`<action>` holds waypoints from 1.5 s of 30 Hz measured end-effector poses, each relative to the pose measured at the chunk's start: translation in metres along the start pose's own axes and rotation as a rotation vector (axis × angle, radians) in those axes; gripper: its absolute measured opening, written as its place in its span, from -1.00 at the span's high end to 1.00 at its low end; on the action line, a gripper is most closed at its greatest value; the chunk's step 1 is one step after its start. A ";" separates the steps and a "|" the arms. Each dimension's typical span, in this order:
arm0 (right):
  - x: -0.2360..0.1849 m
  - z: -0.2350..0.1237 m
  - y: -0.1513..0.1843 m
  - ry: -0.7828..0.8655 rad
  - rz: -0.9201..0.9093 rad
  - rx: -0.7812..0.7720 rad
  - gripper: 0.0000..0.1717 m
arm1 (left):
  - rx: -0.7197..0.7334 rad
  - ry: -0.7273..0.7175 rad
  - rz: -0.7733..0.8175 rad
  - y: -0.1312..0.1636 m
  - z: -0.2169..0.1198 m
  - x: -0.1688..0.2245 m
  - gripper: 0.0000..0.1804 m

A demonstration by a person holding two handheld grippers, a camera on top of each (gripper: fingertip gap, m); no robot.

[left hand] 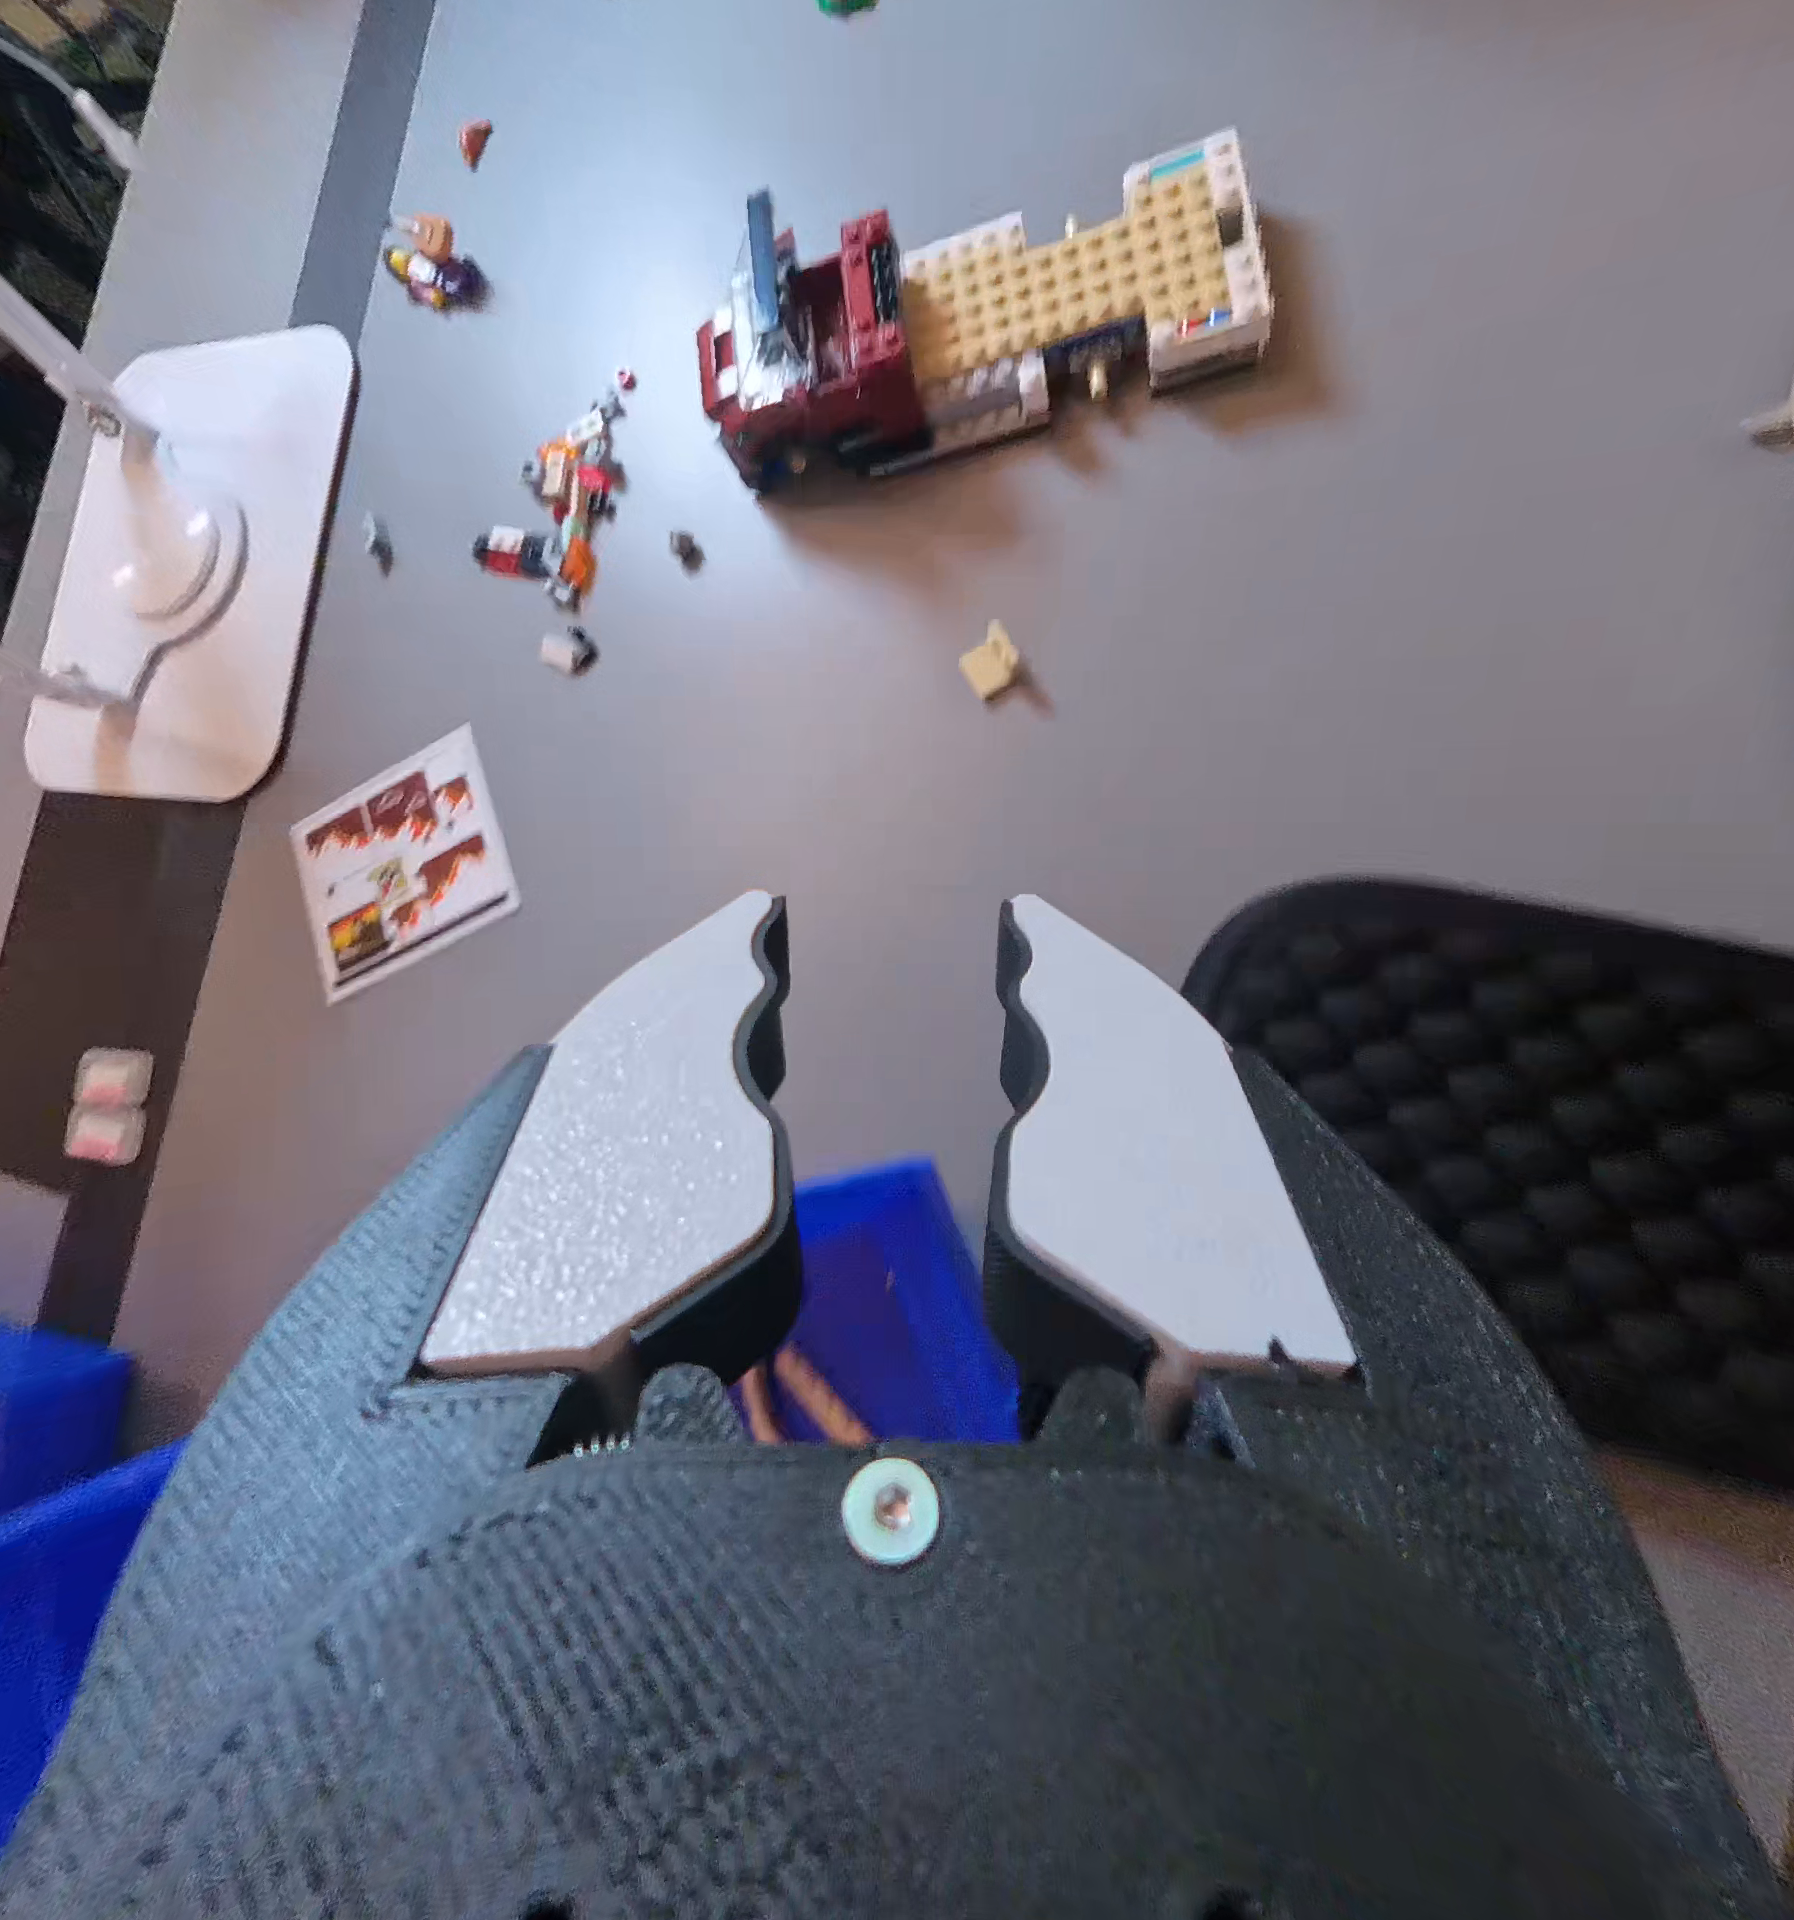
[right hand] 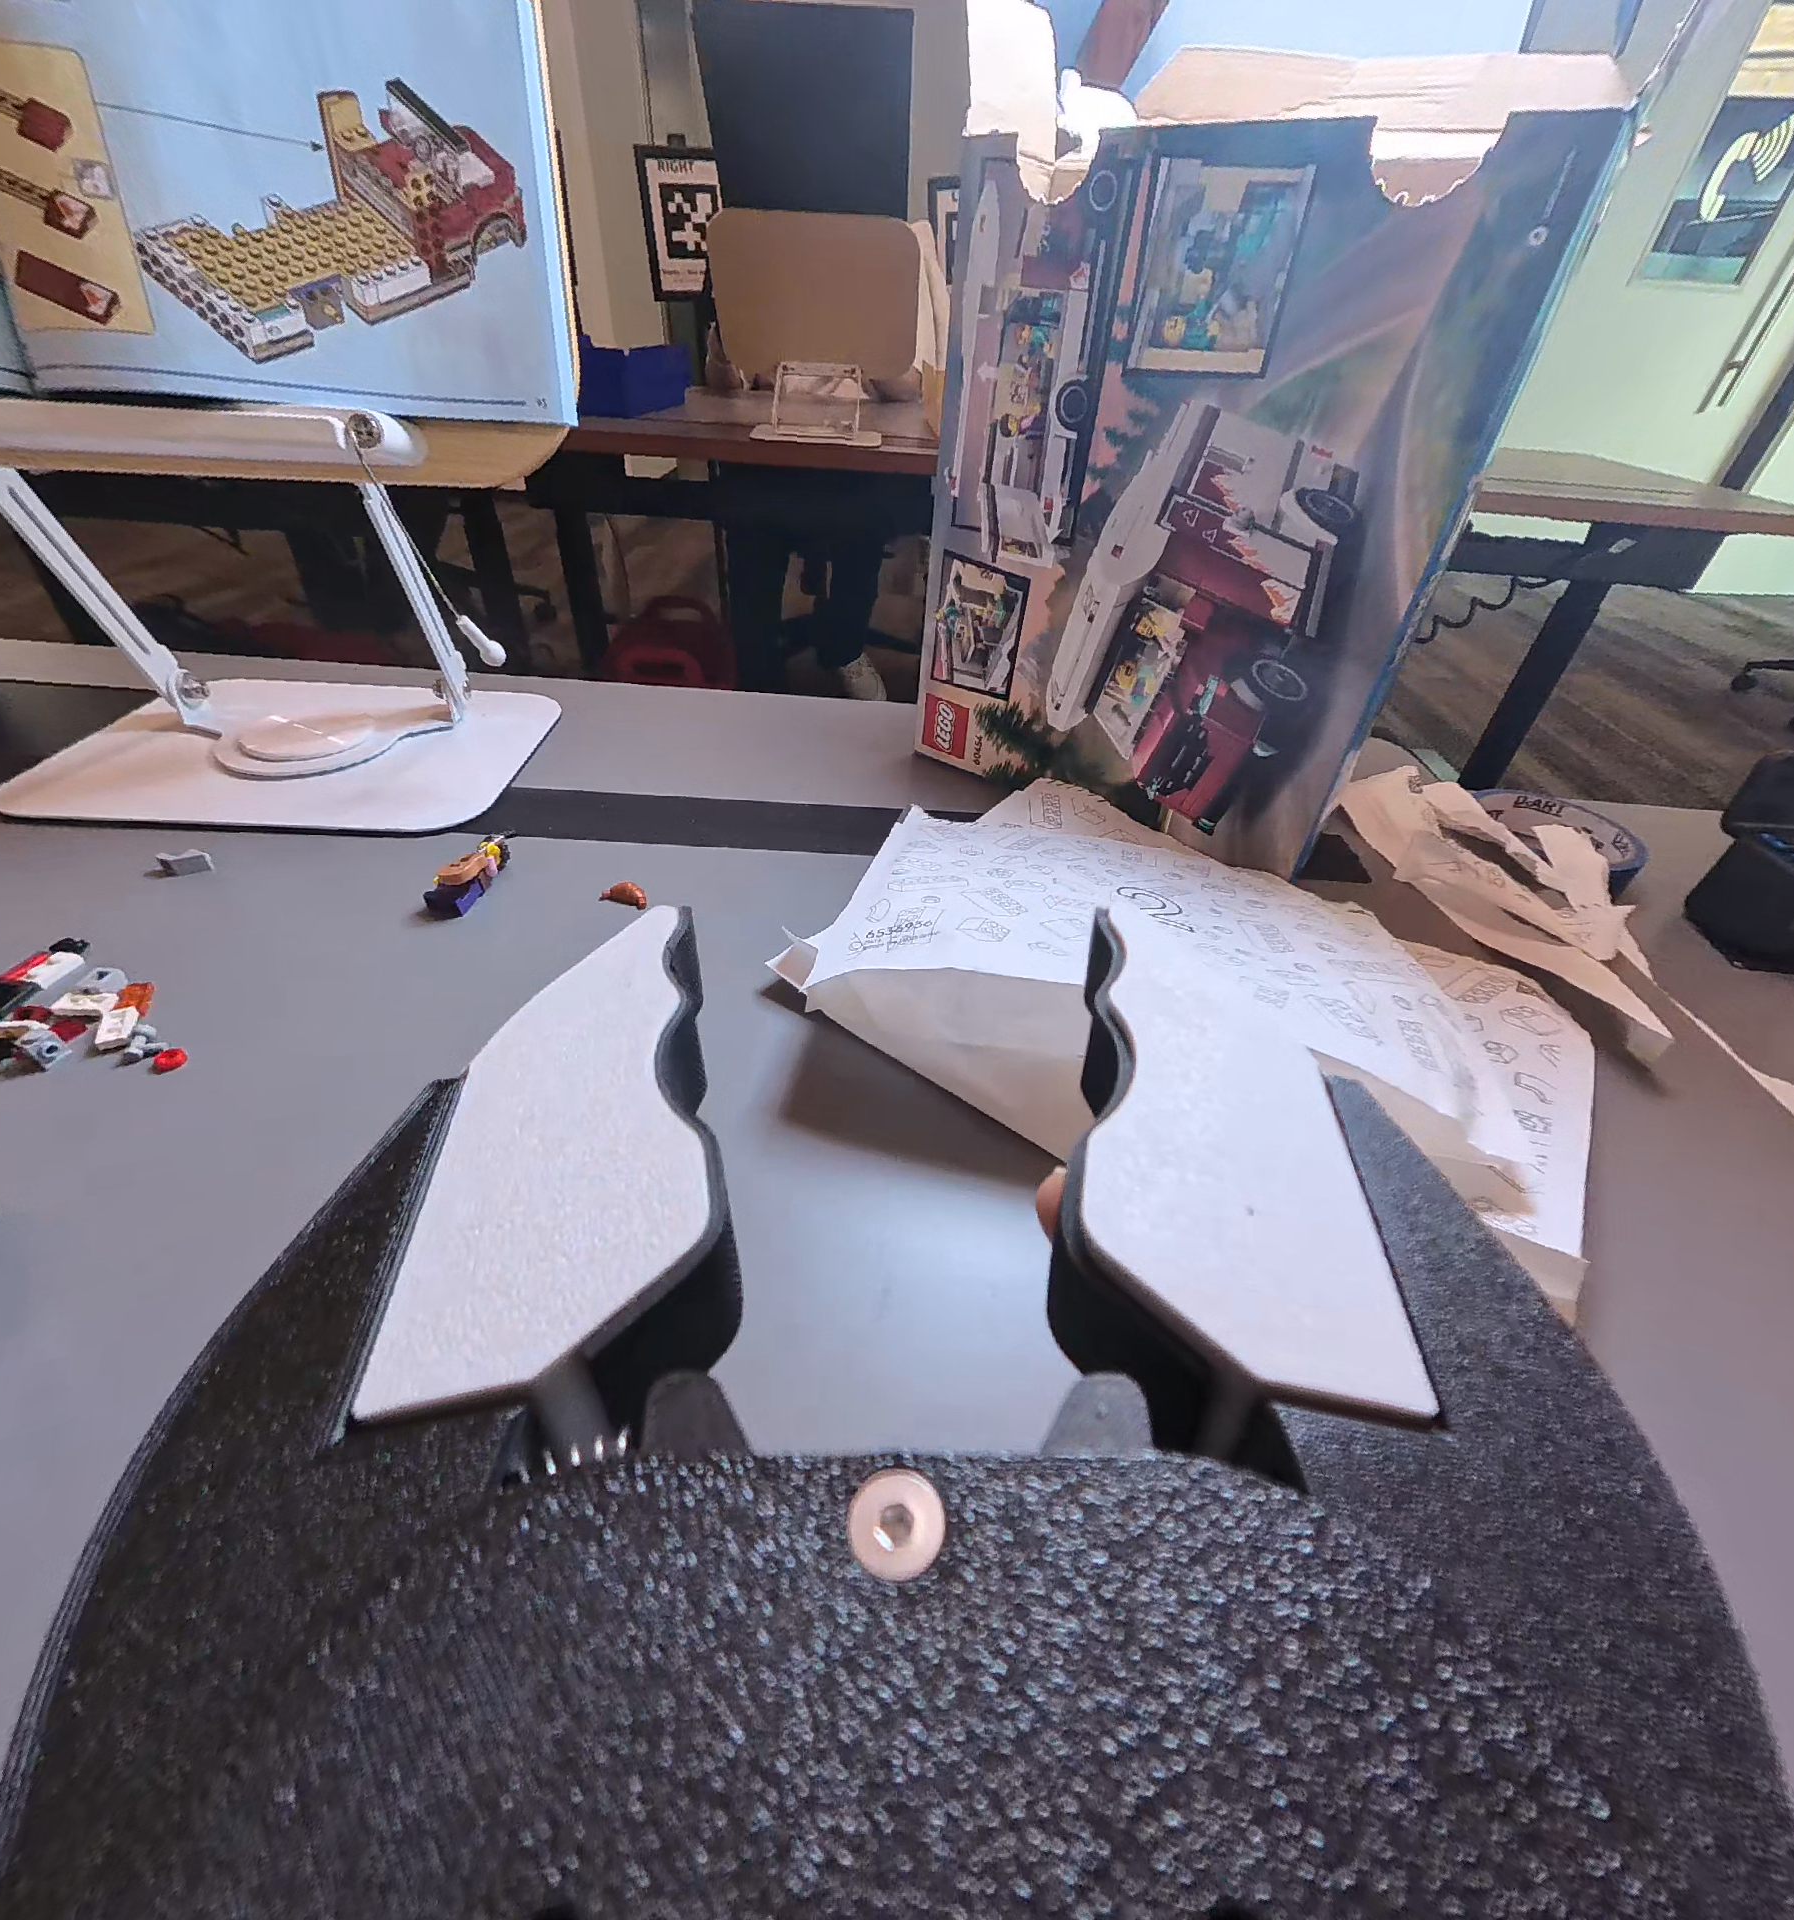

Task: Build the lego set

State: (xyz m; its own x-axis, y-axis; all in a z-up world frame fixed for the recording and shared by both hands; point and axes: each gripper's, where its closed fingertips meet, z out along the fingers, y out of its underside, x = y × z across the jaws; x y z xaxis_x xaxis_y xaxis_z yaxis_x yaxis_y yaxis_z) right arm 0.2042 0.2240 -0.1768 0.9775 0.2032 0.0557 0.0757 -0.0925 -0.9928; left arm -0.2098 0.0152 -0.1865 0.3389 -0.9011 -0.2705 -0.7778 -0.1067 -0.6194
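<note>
- Left wrist view looks down on the grey desk (left hand: 1288,644), biggest thing here; a black padded chair seat (left hand: 1547,1143) sits at its near edge and blue bins (left hand: 903,1299) show below the gripper.
- Printed toy box (right hand: 1236,499) stands at the back right of the desk, one of it, with white paper bags (right hand: 1236,1018) lying in front, at least two, plus torn scraps beside them.
- One white book stand (right hand: 280,748) holds an open instruction booklet (right hand: 249,197).
- One half-built brick truck (left hand: 986,332), dark red cab and tan studded bed, lies well ahead of the left gripper.
- One sticker sheet (left hand: 405,862) lies just left of the left fingers.
- Loose bricks (left hand: 560,509): one small pile, too blurred to count; one tan piece (left hand: 992,660) lies alone.
- Left gripper (left hand: 893,935): fingers apart, nothing between them, hovering over bare desk.
- Right gripper (right hand: 893,945): fingers wide apart, gripping nothing; the nearest bag's corner lies past the tips.
</note>
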 end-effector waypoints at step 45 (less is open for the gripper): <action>-0.005 -0.008 -0.011 -0.064 -0.077 0.148 0.24 | -0.179 0.336 0.340 0.168 -0.012 0.027 0.94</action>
State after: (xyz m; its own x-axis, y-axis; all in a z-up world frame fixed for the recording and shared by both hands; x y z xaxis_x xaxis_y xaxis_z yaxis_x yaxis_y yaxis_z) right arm 0.2000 0.2162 -0.1651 0.9552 0.2660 0.1300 0.1157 0.0688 -0.9909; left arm -0.3381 -0.0321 -0.2893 -0.1151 -0.9797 -0.1644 -0.9029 0.1722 -0.3939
